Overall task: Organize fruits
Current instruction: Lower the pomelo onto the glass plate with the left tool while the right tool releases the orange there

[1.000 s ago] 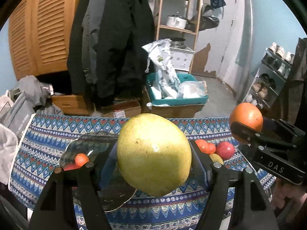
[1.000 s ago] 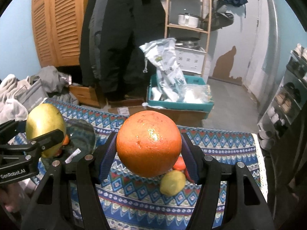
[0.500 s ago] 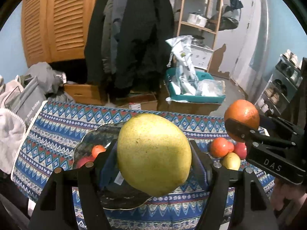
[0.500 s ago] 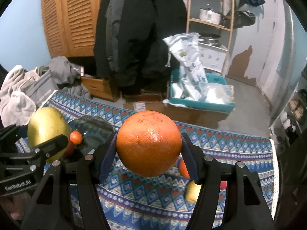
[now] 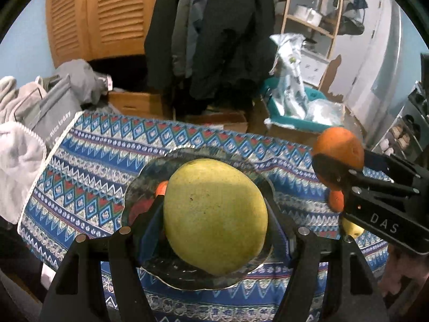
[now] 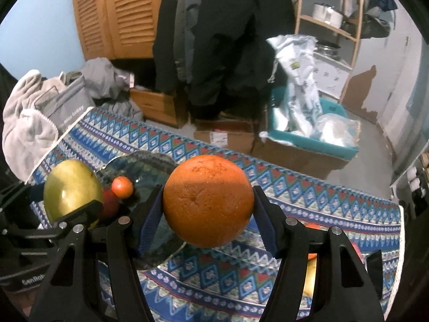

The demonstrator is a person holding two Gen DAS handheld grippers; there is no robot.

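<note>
Mango [image 5: 214,222]: I am gripping it in my left claw [image 5: 214,225], pads pressing both its sides, hanging over the dark glass plate [image 5: 139,187].
Orange [image 6: 207,201]: I am clamping it in my right claw [image 6: 207,209], over the patterned cloth [image 6: 308,201] just right of the plate.
Plate contents: a small orange fruit [image 6: 122,186] and a red fruit [image 6: 108,204] are sitting on it, near its left side.
Loose fruit: a yellow one [image 5: 352,229] and an orange one [image 5: 336,200] are lying on the cloth, partly hidden behind my right claw.
Surface: the blue zigzag cloth is covering it.
Beyond: dark coats [image 5: 214,32] are hanging by louvred wooden doors [image 5: 99,13].
</note>
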